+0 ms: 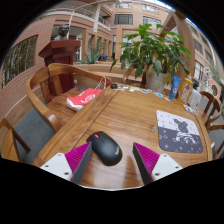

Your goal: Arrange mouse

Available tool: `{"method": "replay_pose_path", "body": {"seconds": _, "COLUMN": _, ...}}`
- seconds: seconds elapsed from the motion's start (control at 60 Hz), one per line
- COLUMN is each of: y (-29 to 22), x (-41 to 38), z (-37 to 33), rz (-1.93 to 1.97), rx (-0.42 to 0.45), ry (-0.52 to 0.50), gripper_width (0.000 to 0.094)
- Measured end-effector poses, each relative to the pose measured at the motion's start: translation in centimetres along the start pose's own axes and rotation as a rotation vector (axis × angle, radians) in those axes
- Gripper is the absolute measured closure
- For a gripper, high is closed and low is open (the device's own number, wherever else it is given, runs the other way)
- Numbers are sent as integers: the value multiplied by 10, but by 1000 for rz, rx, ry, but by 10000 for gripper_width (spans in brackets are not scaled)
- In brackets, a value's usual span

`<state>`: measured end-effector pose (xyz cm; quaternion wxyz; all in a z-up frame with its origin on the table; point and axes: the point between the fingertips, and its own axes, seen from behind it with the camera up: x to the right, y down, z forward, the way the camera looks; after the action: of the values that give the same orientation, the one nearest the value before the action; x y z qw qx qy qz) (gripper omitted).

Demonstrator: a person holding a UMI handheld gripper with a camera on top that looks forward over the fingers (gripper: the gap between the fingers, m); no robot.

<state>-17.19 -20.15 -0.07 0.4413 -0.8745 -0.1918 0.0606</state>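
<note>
My hand-held gripper (104,160) stands wide open around the mouse (104,148) on the wooden bench (130,115).

The black mouse rests on the bench between my pink pads (76,158), a gap at either side. A dark patterned mouse mat (179,132) lies right of the mouse; a red-and-white thing (84,98), perhaps a packet, lies beyond it, left, and a potted plant (150,50) farther beyond.

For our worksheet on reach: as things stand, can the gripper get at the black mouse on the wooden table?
Probably yes. The mouse lies on the table just ahead of the open gripper, partly between its fingers, with nothing blocking it. The mouse pad lies off to one side.
</note>
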Motion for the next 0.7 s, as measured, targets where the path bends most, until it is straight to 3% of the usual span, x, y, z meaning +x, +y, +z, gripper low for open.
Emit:
{"method": "replay_pose_path", "body": {"seconds": 0.317, "y": -19, "x": 5, "z": 46, "rz": 20, "rx": -15, "ry": 30, "gripper_width": 120}}
{"method": "replay_pose_path", "body": {"seconds": 0.35, "y": -20, "x": 1, "z": 48, "rz": 29, "rx": -17, "ry": 20, "gripper_width": 153}}
{"method": "replay_pose_path", "body": {"seconds": 0.483, "y": -23, "x": -12, "z": 53, "rz": 26, "rx": -7, "ry": -31, "gripper_width": 432}}
{"method": "replay_pose_path", "body": {"seconds": 0.7, "y": -27, "x": -12, "z": 56, "rz": 40, "rx": -12, "ry": -43, "gripper_width": 585}}
